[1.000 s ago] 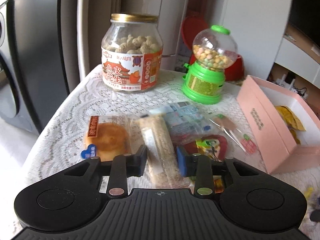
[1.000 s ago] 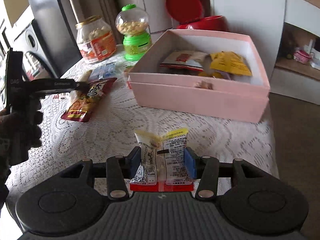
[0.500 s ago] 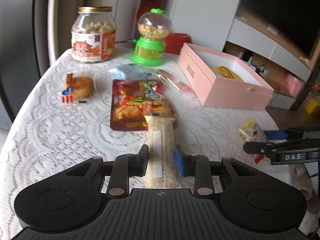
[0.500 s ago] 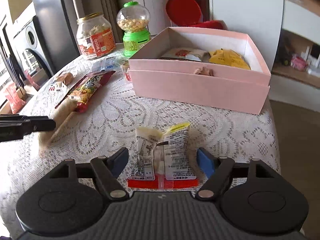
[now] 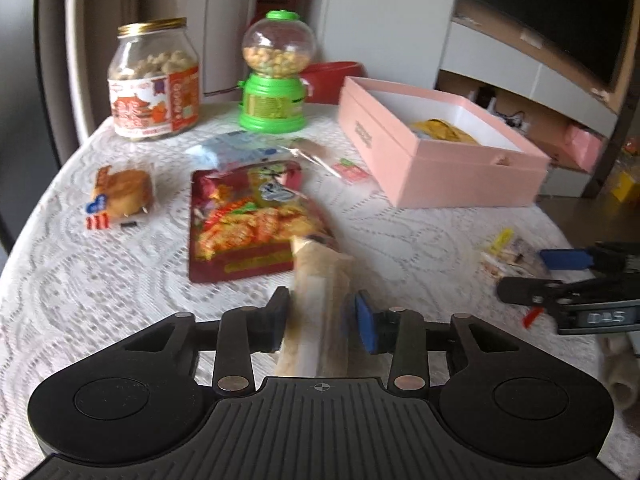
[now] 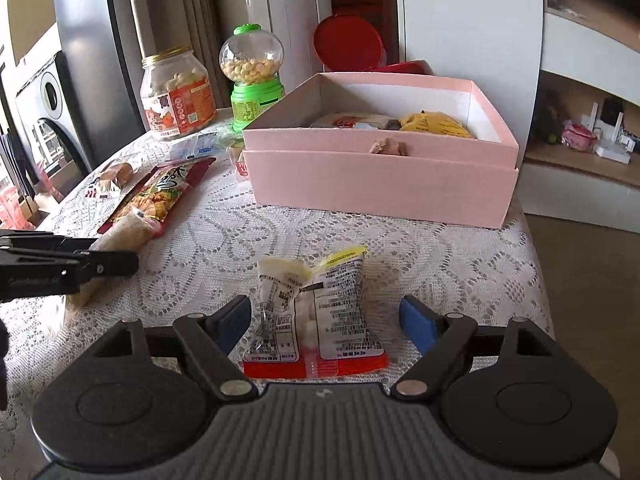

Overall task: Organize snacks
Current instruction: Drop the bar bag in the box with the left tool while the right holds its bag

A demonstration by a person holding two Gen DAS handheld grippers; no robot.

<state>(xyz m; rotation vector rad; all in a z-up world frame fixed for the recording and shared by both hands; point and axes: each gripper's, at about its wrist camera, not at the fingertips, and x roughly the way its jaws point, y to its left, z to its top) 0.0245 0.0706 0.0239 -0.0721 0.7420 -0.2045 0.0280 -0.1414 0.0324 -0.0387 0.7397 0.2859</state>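
My left gripper (image 5: 322, 322) is shut on a long beige cereal bar (image 5: 318, 300) and holds it above the lace tablecloth; the bar also shows in the right wrist view (image 6: 120, 240). My right gripper (image 6: 326, 320) is open, its jaws spread on either side of a small clear snack packet (image 6: 316, 316) with a red bottom strip that lies on the table. The pink box (image 6: 380, 184) stands beyond it and holds a yellow packet (image 6: 434, 124) and other snacks. The box also shows in the left wrist view (image 5: 436, 160).
A red chip bag (image 5: 244, 220), a wrapped bun (image 5: 122, 196), a pale blue packet (image 5: 236, 150), a peanut jar (image 5: 154, 80) and a green candy dispenser (image 5: 276, 76) sit on the table (image 6: 440, 264). The right gripper (image 5: 568, 284) shows at the left wrist view's right edge.
My left gripper closed on the cereal bar and pulled it back off the snack pile. My right gripper opened and released the clear packet onto the table.
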